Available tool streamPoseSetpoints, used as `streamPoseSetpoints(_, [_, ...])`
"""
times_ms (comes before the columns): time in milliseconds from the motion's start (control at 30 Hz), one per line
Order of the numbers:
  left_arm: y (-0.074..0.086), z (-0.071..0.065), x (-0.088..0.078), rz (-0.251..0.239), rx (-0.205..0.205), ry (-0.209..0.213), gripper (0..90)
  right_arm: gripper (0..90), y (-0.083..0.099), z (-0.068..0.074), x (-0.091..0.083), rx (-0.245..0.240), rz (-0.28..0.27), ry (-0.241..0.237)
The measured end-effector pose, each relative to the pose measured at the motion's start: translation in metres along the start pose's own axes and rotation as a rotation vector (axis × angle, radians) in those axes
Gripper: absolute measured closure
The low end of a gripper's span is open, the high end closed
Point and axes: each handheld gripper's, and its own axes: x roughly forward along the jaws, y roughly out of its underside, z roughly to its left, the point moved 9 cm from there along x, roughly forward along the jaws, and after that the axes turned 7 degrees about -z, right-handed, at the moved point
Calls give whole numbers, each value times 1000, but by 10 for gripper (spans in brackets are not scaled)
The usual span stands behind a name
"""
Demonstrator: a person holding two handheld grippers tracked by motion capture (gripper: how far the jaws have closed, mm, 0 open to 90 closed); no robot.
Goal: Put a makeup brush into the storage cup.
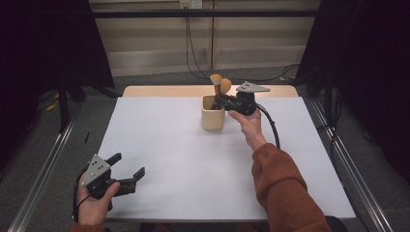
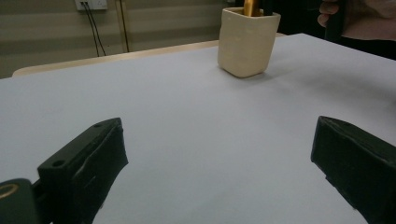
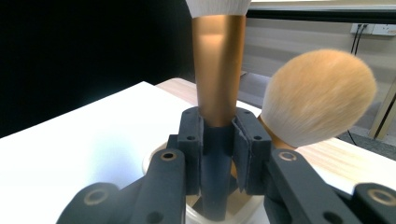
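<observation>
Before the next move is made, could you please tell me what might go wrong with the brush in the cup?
1. The right gripper is shut on the copper-handled brush, which stands in the cream cup. A slanted pull could tip the cup; nothing steadies it, since the left gripper sits open and far away.
2. The fluffy tan brush is right beside the jaws and might get knocked or dragged along.

White table top point(image 1: 169, 145), wall socket point(image 2: 91, 4) w/ cables behind.
</observation>
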Motion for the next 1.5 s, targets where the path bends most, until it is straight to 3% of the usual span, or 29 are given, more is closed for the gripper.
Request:
streamPoseSetpoints(967, [0, 0, 0, 2, -3, 1, 32, 741, 22, 0, -5, 19, 44, 10])
streamPoseSetpoints(1500, [-1, 0, 3, 2, -5, 6, 32, 510, 20, 3, -10, 8, 36, 39])
